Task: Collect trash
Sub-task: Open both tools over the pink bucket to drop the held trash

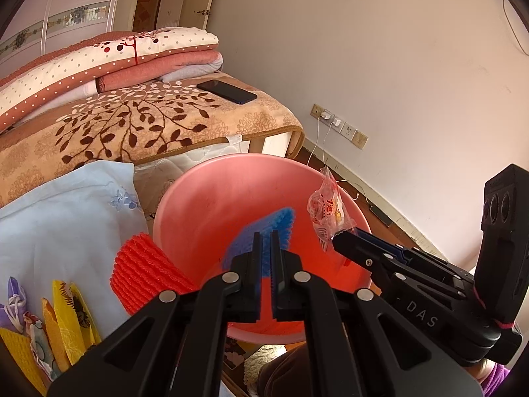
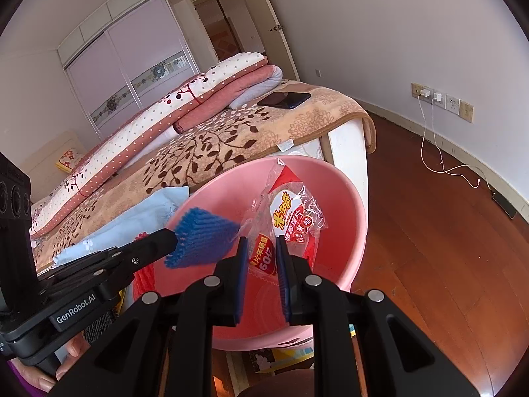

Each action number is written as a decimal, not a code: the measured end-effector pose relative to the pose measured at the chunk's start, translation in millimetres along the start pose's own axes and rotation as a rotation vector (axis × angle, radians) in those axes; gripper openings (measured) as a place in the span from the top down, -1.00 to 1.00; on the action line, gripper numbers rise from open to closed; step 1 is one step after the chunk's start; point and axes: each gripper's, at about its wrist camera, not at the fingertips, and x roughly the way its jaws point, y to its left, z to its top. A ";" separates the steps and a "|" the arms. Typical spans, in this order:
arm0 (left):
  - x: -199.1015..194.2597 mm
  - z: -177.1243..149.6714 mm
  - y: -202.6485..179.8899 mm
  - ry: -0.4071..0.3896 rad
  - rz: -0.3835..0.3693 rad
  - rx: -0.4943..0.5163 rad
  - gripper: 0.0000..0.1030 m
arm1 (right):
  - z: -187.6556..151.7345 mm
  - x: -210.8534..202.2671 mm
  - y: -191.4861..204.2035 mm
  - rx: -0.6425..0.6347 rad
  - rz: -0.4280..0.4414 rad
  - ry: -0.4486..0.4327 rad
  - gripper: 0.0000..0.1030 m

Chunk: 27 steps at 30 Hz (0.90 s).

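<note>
A pink plastic basin (image 1: pixel 198 205) (image 2: pixel 347 205) stands by the bed's foot. My left gripper (image 1: pixel 265 235) is shut on a blue ribbed foam net (image 1: pixel 264 231) and holds it over the basin; the net also shows in the right wrist view (image 2: pixel 201 238). My right gripper (image 2: pixel 261 241) is shut on a clear snack wrapper with red and yellow print (image 2: pixel 287 218), held above the basin; the wrapper shows in the left wrist view (image 1: pixel 325 211) at the right gripper's tips (image 1: pixel 337 236). A red foam net (image 1: pixel 145 274) lies left of the basin.
A light blue cloth (image 1: pixel 59 218) lies on the bed with yellow and purple wrappers (image 1: pixel 66 317) at its near edge. A black phone (image 1: pixel 226 91) lies on the brown leaf blanket (image 1: pixel 139 125). Folded quilts (image 1: pixel 109 59) sit behind. Charger cables (image 2: pixel 429 139) hang from wall sockets onto the wooden floor.
</note>
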 end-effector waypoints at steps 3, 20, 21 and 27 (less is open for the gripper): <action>2.6 -0.9 -0.9 0.011 0.010 0.003 0.93 | 0.2 1.8 -1.4 0.001 -0.002 0.002 0.56; -15.8 -2.2 -10.0 -0.006 -0.003 0.010 0.47 | -0.1 -20.7 -0.7 0.002 -0.003 -0.035 0.01; -18.4 -2.3 -10.4 -0.011 -0.006 0.009 0.45 | 0.0 -23.3 0.5 0.001 -0.003 -0.038 0.01; -38.0 -2.1 -15.1 -0.043 -0.020 0.012 0.45 | -0.9 -40.0 7.7 -0.004 0.002 -0.057 -0.03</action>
